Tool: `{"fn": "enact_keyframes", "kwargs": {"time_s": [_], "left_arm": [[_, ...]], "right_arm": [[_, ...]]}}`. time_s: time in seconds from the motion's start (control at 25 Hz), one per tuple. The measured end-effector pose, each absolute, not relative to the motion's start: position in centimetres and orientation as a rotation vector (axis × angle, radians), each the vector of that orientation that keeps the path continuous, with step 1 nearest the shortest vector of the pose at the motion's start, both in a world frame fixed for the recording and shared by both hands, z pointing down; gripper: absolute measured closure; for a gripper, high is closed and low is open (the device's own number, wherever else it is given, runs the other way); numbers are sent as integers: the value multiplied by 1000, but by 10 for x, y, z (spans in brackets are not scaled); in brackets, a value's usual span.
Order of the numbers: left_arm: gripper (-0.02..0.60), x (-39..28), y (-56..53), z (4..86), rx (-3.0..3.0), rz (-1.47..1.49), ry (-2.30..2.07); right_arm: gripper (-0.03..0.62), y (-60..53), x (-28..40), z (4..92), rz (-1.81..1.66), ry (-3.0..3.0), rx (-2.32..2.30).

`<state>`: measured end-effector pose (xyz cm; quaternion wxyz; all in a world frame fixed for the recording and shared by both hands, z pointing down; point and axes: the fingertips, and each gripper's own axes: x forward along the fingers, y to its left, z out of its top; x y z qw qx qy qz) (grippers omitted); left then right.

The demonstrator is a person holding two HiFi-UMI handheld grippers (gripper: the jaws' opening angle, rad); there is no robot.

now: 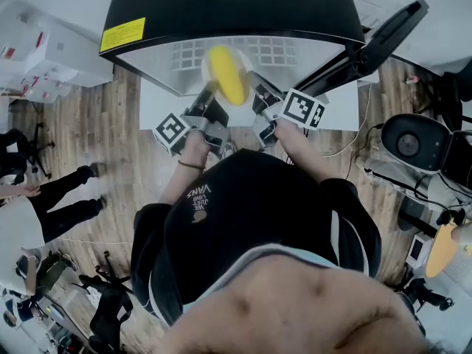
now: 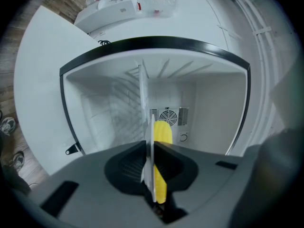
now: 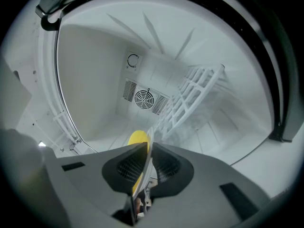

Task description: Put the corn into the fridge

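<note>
Clamping a white plate [image 2: 149,127] by its thin rim, you are gripping it with both the left gripper [image 2: 153,160] and the right gripper [image 3: 145,160], the jaws of each closed on the edge. The corn [image 2: 163,133] is lying on the plate between the two grippers, at the open mouth of the fridge [image 1: 221,6], whose white interior is showing a wire shelf [image 3: 190,94] and a round fan grille [image 3: 143,99] on the back wall.

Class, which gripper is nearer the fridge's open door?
Right. The right gripper grips the plate on the corn's door side; the left gripper grips it beyond the corn.
</note>
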<state>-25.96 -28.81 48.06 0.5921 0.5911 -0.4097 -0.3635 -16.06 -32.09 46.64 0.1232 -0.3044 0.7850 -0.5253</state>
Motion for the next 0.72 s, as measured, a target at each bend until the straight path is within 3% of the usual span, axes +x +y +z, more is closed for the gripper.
{"fn": "enact_keyframes", "kwargs": {"time_s": [0.72], "left_arm": [[540,-253,-303,482,1259,-942,-951]], "right_arm": [[562,-341,-156,468,-1537,2299,-864]]}}
